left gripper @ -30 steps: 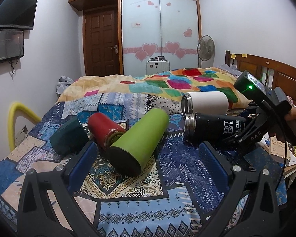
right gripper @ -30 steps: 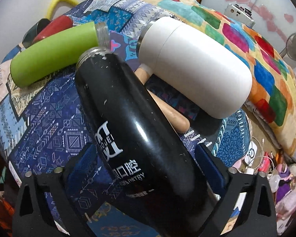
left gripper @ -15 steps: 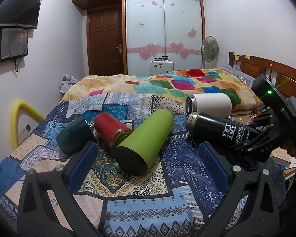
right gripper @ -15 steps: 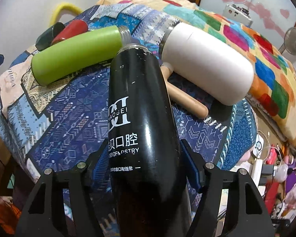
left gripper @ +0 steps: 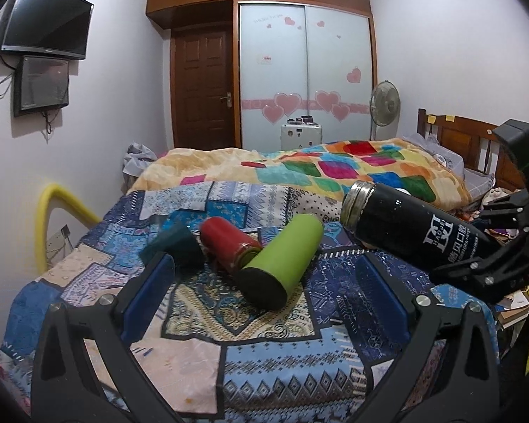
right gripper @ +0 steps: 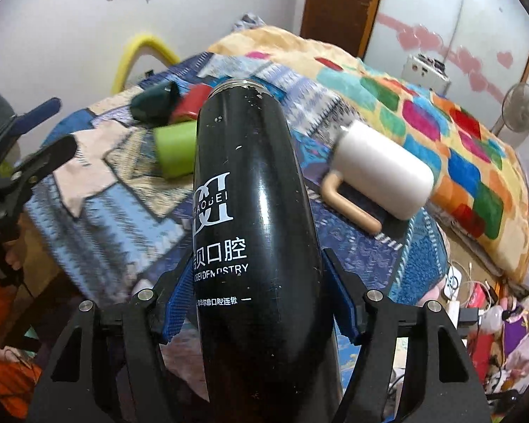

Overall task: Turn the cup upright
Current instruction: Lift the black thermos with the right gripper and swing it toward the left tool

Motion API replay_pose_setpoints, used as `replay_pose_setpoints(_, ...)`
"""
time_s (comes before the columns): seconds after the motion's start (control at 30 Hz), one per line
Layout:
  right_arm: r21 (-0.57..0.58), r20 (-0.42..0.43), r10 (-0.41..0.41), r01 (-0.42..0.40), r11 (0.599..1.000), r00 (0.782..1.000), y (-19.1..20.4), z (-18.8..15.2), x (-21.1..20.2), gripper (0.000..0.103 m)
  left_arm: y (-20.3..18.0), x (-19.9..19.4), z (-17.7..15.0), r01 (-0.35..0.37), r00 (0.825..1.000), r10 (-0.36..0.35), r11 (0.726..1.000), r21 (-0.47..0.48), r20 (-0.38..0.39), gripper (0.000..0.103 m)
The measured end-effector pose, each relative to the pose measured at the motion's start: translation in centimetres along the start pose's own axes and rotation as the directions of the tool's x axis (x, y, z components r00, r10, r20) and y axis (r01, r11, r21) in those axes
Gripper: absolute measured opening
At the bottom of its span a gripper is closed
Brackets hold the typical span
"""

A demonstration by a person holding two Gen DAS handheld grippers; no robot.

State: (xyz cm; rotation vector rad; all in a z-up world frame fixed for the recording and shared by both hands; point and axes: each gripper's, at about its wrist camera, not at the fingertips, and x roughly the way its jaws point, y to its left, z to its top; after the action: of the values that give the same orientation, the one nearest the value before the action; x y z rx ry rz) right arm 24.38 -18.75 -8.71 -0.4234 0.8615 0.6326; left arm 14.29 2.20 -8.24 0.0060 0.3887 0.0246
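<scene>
My right gripper (right gripper: 257, 303) now has the black cup (right gripper: 250, 211) clear of the quilt (left gripper: 264, 317), mouth raised toward 11 o'clock; half a second ago it lay nearly flat. Both pads clamp its lower body. My left gripper (left gripper: 264, 292) hangs wide, holding nothing. Four cups lie on the quilt: green (left gripper: 282, 257), red (left gripper: 229, 243), teal (left gripper: 172, 243), white (right gripper: 381, 169).
</scene>
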Motion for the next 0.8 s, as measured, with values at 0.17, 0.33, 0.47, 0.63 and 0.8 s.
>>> replay_pose_setpoints(0.17,-0.055,0.005,0.041,-0.041,0.998,0.999,2.8,-0.4,0.5,0.065,0.9,-1.1,-0.3,-0.014,1.0,0.014,1.0,-0.005,-0.004,0.103)
replay_pose_setpoints(0.33,-0.089,-0.05,0.05,-0.055,0.995,0.997,4.3,-1.1,2.9,0.065,1.8,-1.4,-1.1,-0.024,0.999,0.024,0.999,-0.021,-0.025,0.103)
replay_pose_setpoints(0.47,-0.083,-0.112,0.056,-0.066,0.994,0.992,4.1,-1.4,5.3,0.065,2.0,-0.8,-1.8,-0.02,0.998,0.019,0.999,-0.032,-0.052,0.103)
replay_pose_setpoints(0.63,-0.092,-0.168,0.041,-0.057,0.994,0.985,3.9,-1.4,7.3,0.065,1.6,0.3,-2.7,-0.013,0.997,0.011,1.0,-0.022,-0.076,0.103)
replay_pose_setpoints(0.8,-0.091,-0.19,0.047,-0.066,0.994,0.981,3.8,-1.1,7.8,0.065,0.9,1.6,-3.2,0.007,0.995,-0.008,1.0,-0.008,-0.097,0.103)
